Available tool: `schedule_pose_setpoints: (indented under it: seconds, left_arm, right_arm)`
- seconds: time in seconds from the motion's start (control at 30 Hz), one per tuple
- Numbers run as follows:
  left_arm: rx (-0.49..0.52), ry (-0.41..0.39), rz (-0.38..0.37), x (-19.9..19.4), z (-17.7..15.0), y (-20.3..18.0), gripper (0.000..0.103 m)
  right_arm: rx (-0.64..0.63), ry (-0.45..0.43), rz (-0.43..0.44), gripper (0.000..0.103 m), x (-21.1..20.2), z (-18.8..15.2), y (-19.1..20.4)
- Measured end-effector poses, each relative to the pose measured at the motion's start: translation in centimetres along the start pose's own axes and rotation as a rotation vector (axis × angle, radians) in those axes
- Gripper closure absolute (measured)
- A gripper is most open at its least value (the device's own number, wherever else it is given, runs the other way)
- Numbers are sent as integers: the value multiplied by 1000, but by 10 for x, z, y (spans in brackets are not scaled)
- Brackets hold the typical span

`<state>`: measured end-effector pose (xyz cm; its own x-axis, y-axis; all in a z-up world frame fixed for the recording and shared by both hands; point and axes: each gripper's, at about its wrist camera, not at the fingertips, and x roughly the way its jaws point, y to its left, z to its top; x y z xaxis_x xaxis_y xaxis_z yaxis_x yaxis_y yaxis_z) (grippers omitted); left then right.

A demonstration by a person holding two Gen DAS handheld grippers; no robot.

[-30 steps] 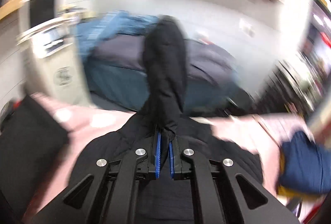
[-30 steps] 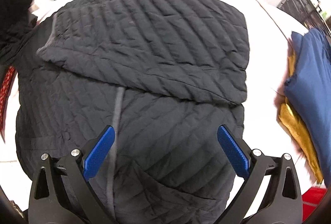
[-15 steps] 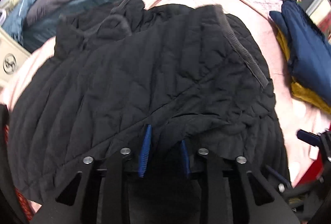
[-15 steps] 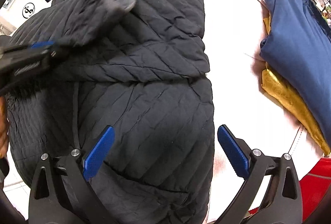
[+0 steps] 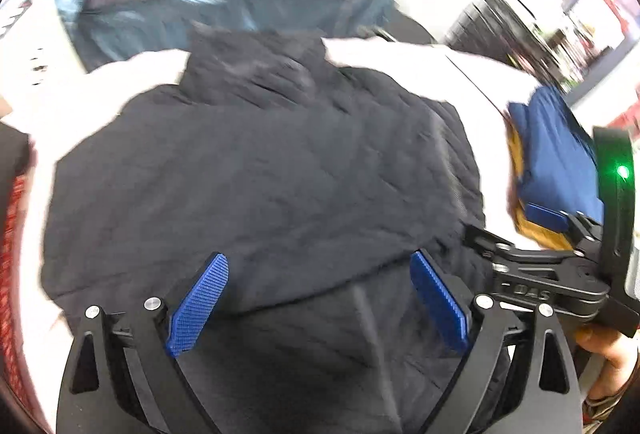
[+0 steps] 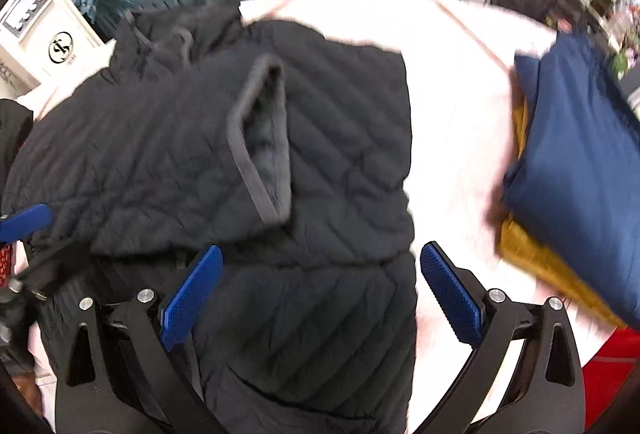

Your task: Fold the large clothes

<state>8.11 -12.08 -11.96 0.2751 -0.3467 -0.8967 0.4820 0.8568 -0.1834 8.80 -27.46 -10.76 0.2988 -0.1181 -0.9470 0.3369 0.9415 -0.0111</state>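
The black quilted jacket [image 6: 328, 161] lies flat on the pale pink cover [image 6: 452, 81], both sleeves laid across its chest, one grey cuff [image 6: 260, 137] gaping upward near the middle. The left gripper [image 5: 320, 304] hangs over the lower part with its jaws spread and nothing between them; the right gripper [image 6: 320, 298] is likewise released and empty, near the jacket's right edge. Its blue pad also shows at the right of the left view.

To my eye the sleeves are in and the hem fold comes next. The puffy fill looks springy, so the loose cuff may slide or flop outward when the bottom is lifted. A pinch that catches only the top layer would drag it askew. The folded blue garment [image 6: 576, 161] on a mustard one [image 6: 532, 254] sits near the right side, and a wide swing could knock that stack
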Motion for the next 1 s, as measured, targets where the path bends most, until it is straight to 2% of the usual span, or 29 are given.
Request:
schedule_pose_setpoints:
  seconds: [0.1,0.23,0.37,0.47,0.53,0.6,0.73,0.83,1.0]
  left_arm:
    - [-49,-44,94,-10,3,36,13]
    - [-102,-20,164,-2,13,75,16]
    - [-75,45,207,27,18,93,16]
    - [-71,123,232,58,20,104,14]
    - [-76,150,226,72,21,110,9]
    - [-76,179,210,90,23,114,6]
    - [-120,241,197,117,29,125,5]
    - [-135,280,202,129,35,128,5]
    - [-130,289,189,142,39,132,5]
  right_arm:
    - [-103,-42,16,5,-7,8,27]
    - [-263,-44,57,5,0,7,70]
    - [-404,-6,98,5,24,9,108]
    - [-408,66,37,5,57,17,114]
    - [-335,152,63,5,81,26,104]
    - [-307,198,88,5,95,31,100]
    - [-356,241,79,5,116,34,108]
    - [-347,281,74,4,130,39,112]
    - [-332,345,38,4,147,52,122]
